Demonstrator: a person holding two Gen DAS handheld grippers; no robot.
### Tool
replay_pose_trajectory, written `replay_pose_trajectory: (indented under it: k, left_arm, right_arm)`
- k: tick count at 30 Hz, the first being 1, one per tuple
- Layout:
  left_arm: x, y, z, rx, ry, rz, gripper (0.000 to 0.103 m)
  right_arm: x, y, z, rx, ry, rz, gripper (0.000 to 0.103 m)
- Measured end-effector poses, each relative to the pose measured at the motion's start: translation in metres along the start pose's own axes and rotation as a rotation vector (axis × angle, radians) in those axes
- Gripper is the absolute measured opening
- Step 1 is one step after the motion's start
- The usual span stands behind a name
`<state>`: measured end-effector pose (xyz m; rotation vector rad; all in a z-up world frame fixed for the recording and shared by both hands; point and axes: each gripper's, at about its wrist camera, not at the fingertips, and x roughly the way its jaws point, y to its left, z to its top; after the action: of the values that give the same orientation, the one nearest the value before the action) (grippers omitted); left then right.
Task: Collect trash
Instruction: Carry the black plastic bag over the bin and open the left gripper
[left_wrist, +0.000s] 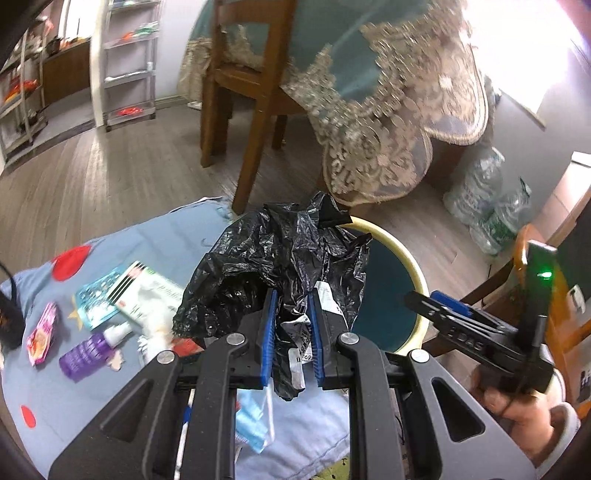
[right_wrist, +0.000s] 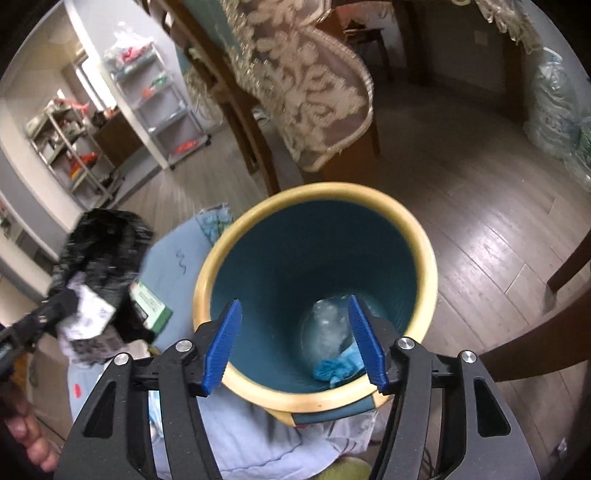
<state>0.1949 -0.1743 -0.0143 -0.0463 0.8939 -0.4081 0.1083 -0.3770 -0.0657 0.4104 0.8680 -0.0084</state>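
Note:
My left gripper (left_wrist: 291, 295) is shut on a crumpled black plastic bag (left_wrist: 280, 251) with a white printed label; the bag bulges up above the blue pads. The right wrist view shows the same black bag (right_wrist: 107, 243) blurred at the left, held by the left gripper (right_wrist: 55, 306). A teal bin with a cream rim (right_wrist: 424, 236) stands under my right gripper (right_wrist: 295, 306), which is open with nothing between its fingers. Inside the bin lie a clear plastic piece (right_wrist: 325, 328) and a crumpled blue item (right_wrist: 336, 365). In the left wrist view the bin (left_wrist: 413, 273) is behind the bag and the right gripper (left_wrist: 424, 301) beside it.
On a pale blue sheet (left_wrist: 166, 236) lie a purple bottle (left_wrist: 86, 354), a pink packet (left_wrist: 40, 336) and a green-white box (left_wrist: 147, 291). A wooden chair (left_wrist: 251, 92) and a lace-draped table (left_wrist: 388, 92) stand behind. Packs of water bottles (left_wrist: 480, 199) are on the floor at the right.

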Motion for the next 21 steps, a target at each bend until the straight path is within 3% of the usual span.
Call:
replay_pose_trajectory:
  k: [5, 14, 19, 21]
  left_arm:
    - [0.028, -0.024, 0.008, 0.043, 0.027, -0.004, 0.016]
    - [0.091, -0.044, 0.006, 0.021, 0.109, -0.115, 0.019]
    - [0.097, -0.043, 0.004, -0.006, 0.117, -0.134, 0.051]
    - [0.093, -0.043, 0.005, 0.003, 0.104, -0.136, 0.059]
  right_arm:
    - [-0.012, -0.013, 0.003, 0.04, -0.049, -0.025, 0.062]
    - [-0.022, -0.018, 0.006, 0.058, -0.103, -0.043, 0.066]
    - [-0.019, -0.02, 0.007, 0.071, -0.093, -0.041, 0.067]
    - [-0.017, -0.018, 0.007, 0.066, -0.091, -0.038, 0.067]
